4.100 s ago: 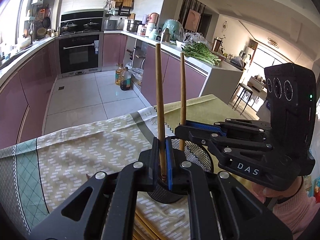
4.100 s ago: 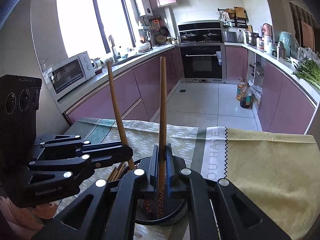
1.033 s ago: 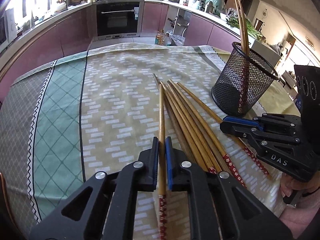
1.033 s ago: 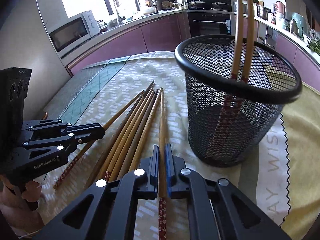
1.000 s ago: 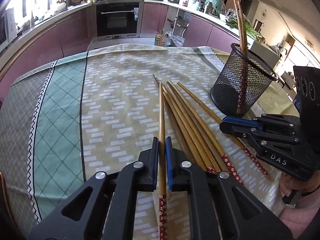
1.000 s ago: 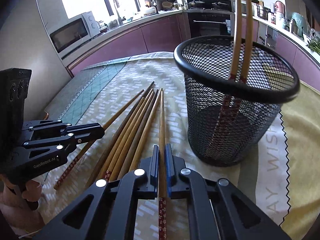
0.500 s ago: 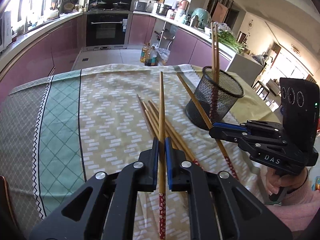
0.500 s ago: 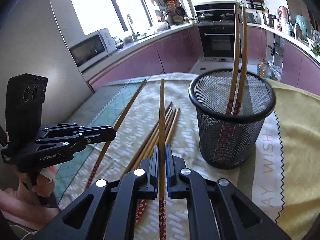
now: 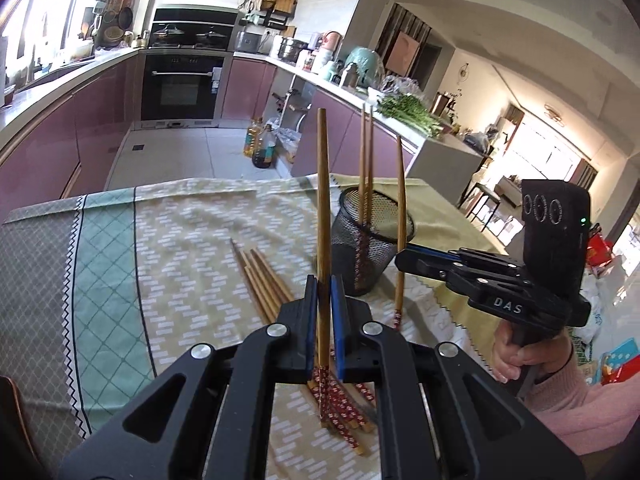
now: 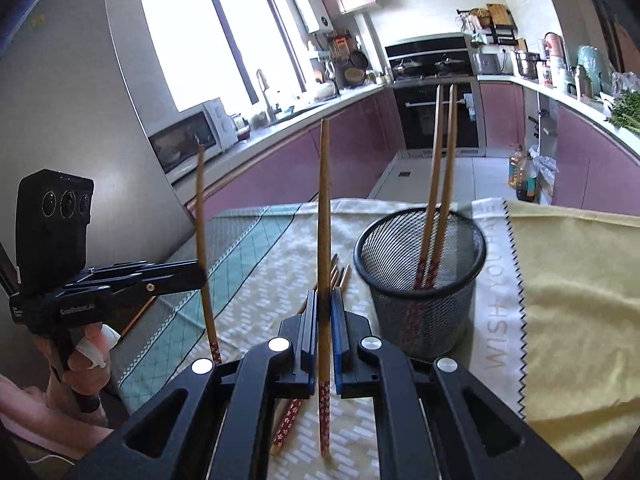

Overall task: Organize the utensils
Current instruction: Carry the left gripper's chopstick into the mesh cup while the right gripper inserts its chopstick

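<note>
Closest in the left wrist view: left gripper (image 9: pixel 324 294), squeezed tight on the left chopstick (image 9: pixel 323 200). Holds it low down, just above the red flowery end. Stands the stick almost straight up, thin tip on top.

Just past that, lying flat on the tablecloth (image 9: pixel 180 264): loose chopsticks (image 9: pixel 262 280) in a bunch, side by side, red flowery ends toward the camera.

A bit to the right: right gripper (image 9: pixel 404 256), pinched tight on the right chopstick (image 9: pixel 400 216). Keeps this stick upright too, thin tip up, red end down near the cloth. Cannot tell if the red end touches the cloth.

Right beside that stick, a little farther back: black mesh cup (image 9: pixel 360 248), standing upright on the cloth. Inside it, two chopsticks (image 9: pixel 366 152), close together, leaning on the rim, red ends at the bottom.

Far behind the table: oil bottles (image 9: pixel 262 148) on the floor, purple cupboards, a black oven (image 9: pixel 182 88), and green veggies (image 9: pixel 408 114) on the counter.
</note>
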Tool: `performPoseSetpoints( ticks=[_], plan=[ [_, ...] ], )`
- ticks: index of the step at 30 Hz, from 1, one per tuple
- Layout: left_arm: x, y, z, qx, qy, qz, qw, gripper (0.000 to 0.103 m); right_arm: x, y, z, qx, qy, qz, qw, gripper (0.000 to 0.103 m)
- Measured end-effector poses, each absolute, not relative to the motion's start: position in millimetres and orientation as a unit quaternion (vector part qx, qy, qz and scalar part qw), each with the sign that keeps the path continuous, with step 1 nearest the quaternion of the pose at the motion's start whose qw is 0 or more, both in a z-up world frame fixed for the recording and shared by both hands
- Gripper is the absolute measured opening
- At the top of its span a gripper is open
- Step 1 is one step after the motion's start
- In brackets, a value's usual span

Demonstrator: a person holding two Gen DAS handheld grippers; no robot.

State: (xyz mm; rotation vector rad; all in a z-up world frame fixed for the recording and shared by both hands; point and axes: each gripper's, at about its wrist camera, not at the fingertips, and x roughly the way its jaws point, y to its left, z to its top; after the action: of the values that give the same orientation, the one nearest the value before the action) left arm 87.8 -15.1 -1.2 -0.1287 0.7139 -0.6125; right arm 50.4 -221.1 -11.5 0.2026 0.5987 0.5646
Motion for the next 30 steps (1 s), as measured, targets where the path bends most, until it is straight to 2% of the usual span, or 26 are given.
performPoseSetpoints(
  ticks=[14,30],
  plan=[
    [100.8,-31.3,38.6,-0.068,0.291,-0.314,0.901,0.007,50.3,-249.1,18.5,0.102,0.241,0.260,0.929,0.005],
    [141.8,-76.7,93.6,-0.052,0.228,-0.328,0.915,0.007,65.4,-273.5,76.9,0.092,0.164,0.242,0.952,0.005]
  ],
)
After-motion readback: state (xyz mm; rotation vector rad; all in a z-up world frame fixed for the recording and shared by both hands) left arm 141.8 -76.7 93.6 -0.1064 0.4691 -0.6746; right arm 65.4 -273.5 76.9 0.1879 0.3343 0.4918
